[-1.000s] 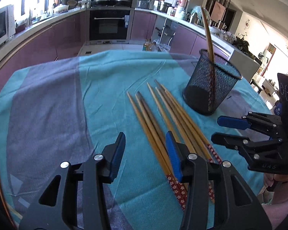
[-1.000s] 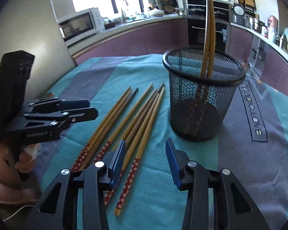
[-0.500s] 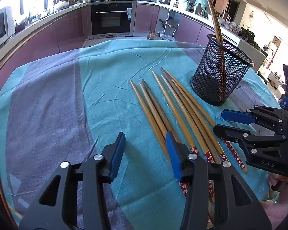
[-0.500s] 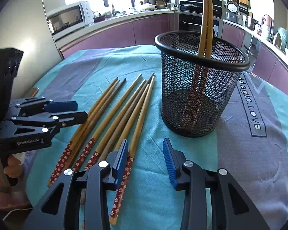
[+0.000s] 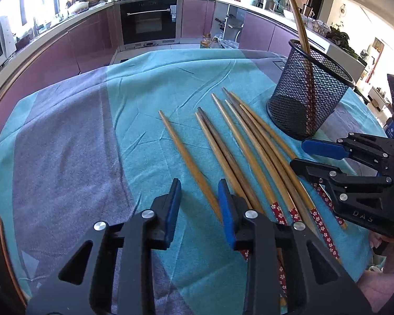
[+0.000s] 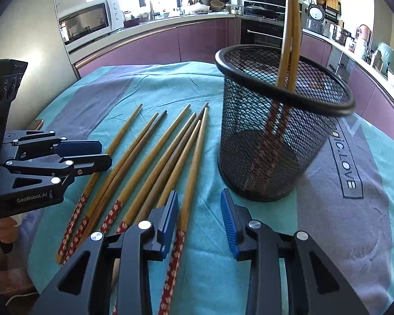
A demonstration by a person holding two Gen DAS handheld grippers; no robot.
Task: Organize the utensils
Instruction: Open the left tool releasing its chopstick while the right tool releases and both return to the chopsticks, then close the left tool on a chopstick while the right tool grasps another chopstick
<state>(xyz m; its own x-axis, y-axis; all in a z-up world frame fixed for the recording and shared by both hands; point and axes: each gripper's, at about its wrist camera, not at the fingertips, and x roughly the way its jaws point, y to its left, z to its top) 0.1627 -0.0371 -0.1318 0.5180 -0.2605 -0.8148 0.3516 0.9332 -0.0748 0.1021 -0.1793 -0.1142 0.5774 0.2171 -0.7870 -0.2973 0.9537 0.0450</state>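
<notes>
We saw seven loose chopsticks (image 5: 252, 155) lying fanned on the teal-and-grey cloth (image 5: 65, 144) that covered the bench, just beside the black mesh holder (image 6: 275, 141), on its left in the right wrist view; their narrow tips pointed away from us and their red flowered ends lay nearest us; the outermost chopstick (image 5: 189, 162), the one furthest from the holder, lay a little apart from the other six, which crowded together and partly overlapped; the holder stood upright on the cloth, and two more chopsticks (image 6: 290, 34) leaned inside it, flowered ends down and plain tips rising above its rim.

We held the left gripper (image 5: 199, 204) low over the near ends of the row, on the side away from the holder; its fingers had just been closing and stood a narrow gap apart, with the outermost chopstick running up into that gap, though we could not see the pads pressing on it; we held the right gripper (image 6: 199, 210) nearer the holder, its fingers likewise set a narrow way apart and also lately drawing in; the chopstick closest to the holder (image 6: 191, 173) passed just inside its left finger, ungripped.

Past the holder ran purple kitchen cabinets (image 6: 155, 44), a built-in oven (image 5: 148, 21) and a microwave (image 6: 89, 23).
</notes>
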